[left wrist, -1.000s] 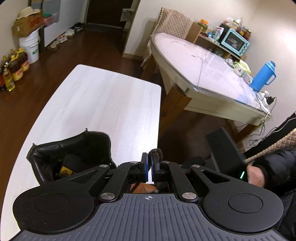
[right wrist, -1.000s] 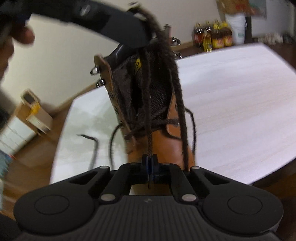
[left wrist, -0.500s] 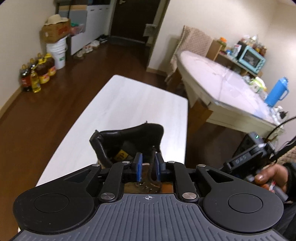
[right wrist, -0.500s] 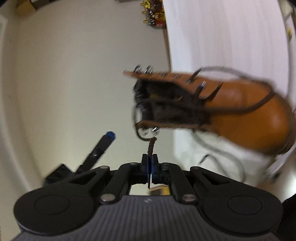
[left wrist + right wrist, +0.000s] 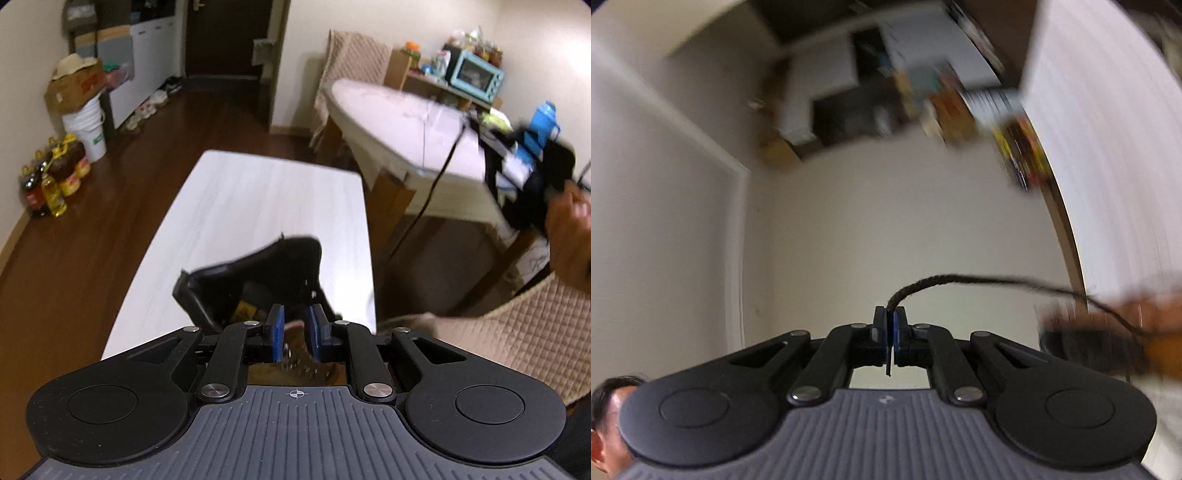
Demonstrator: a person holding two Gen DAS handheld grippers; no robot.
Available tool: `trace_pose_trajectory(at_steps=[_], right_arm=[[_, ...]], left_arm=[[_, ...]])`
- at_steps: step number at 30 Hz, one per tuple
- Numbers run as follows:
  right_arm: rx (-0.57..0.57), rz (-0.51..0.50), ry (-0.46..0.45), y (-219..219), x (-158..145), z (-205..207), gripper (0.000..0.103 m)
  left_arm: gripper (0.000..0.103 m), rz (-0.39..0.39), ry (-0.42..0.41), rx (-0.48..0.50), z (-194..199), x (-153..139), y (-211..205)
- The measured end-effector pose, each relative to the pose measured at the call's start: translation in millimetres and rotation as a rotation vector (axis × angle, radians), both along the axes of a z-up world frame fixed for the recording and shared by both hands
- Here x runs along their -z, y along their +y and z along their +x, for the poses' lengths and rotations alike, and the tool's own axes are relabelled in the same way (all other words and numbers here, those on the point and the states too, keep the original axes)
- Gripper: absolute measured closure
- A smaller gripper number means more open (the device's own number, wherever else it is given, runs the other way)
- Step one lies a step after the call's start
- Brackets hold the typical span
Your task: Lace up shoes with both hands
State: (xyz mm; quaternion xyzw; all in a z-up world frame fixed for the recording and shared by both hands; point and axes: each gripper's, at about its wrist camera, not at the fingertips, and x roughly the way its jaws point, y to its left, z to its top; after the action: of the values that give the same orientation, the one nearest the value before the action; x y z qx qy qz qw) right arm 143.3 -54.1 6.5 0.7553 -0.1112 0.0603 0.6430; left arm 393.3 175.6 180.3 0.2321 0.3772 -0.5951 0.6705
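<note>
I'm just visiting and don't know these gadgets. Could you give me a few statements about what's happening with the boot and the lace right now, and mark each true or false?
1. The right gripper pinches the dark lace. True.
2. The left gripper is clamped shut. False: its blue pads stand apart.
3. The boot sits on the white table. True.
4. The lace hangs slack to the floor. False: it stretches sideways to the boot.

left gripper (image 5: 295, 332) jaws parted (just opened); right gripper (image 5: 891, 328) jaws clamped.

A white table (image 5: 258, 206) carries one brown boot (image 5: 266, 273).
</note>
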Motion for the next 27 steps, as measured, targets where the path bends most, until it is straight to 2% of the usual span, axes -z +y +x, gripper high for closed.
trace_pose_trajectory(at_steps=[2, 6, 12, 16, 19, 22, 27], right_arm=[[-0.009, -0.011, 0.040, -3.0, 5.8, 9.8, 0.099], [-0.165, -0.032, 0.247, 19.2, 40.8, 56.2, 0.099], [-0.293, -0.049, 0.436, 54.9, 80.3, 102.4, 0.099], [-0.261, -0.129, 0.535, 70.5, 84.5, 123.0, 0.099], [-0.220, -0.232, 0.611, 80.7, 83.6, 132.4, 0.099], [-0.249, -0.289, 0.641, 89.8, 81.4, 140.6, 0.099], [-0.327, -0.264, 0.641, 95.6, 82.8, 145.8, 0.099]], left_arm=[[0.088, 0.040, -0.020, 0.016, -4.9, 6.2, -2.1], [0.088, 0.111, -0.046, 0.035, -14.5, 18.2, -2.9], [0.088, 0.154, -0.003, 0.072, -23.1, 38.0, 12.4], [0.088, 0.162, 0.022, 0.150, -28.9, 46.7, 19.6], [0.088, 0.169, 0.033, 0.205, -31.3, 50.7, 27.1], [0.088, 0.178, 0.047, 0.228, -29.5, 55.5, 36.0], [0.088, 0.166, 0.051, 0.203, -25.3, 59.3, 43.0]])
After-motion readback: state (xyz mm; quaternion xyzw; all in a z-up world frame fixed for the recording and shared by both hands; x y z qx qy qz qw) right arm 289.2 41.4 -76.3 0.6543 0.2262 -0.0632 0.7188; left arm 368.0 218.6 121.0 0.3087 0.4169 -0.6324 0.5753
